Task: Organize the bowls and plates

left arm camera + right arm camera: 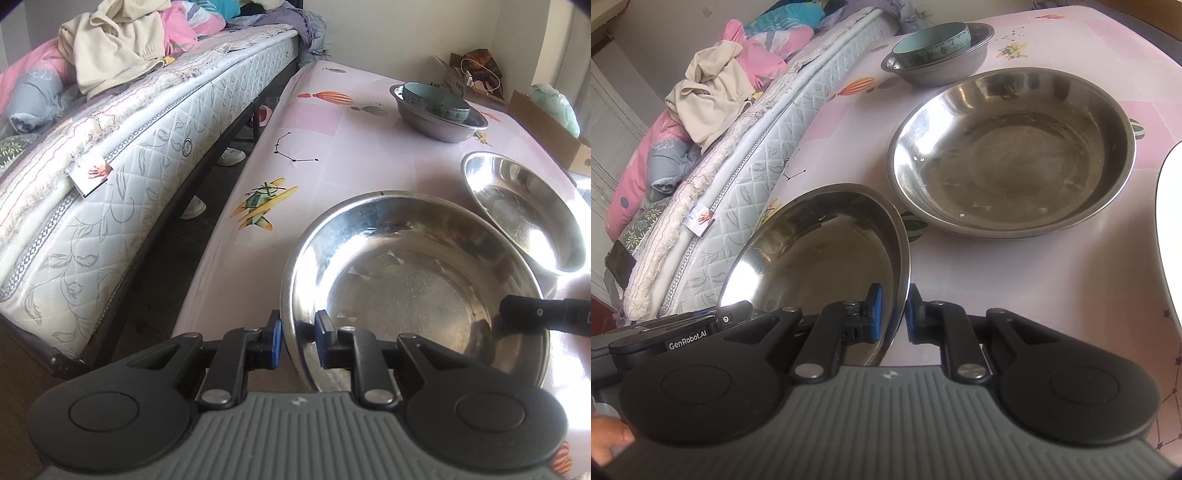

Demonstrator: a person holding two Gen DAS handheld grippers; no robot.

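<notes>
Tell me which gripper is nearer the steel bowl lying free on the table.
Right. The right gripper clamps the held bowl on the rim facing the free bowl. The left gripper clamps the opposite rim, farther away.

Steel bowls (1012, 155), nearest (820, 254) tilted

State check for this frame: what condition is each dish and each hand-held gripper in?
Near steel bowl: empty, rim clamped on both sides.
Second steel bowl: empty, flat on table, untouched.
Far steel bowl: holds the teal bowl.
Teal bowl: nested, tilted.
Left hand-held gripper: shut on near bowl's rim.
Right hand-held gripper: shut on opposite rim.
</notes>
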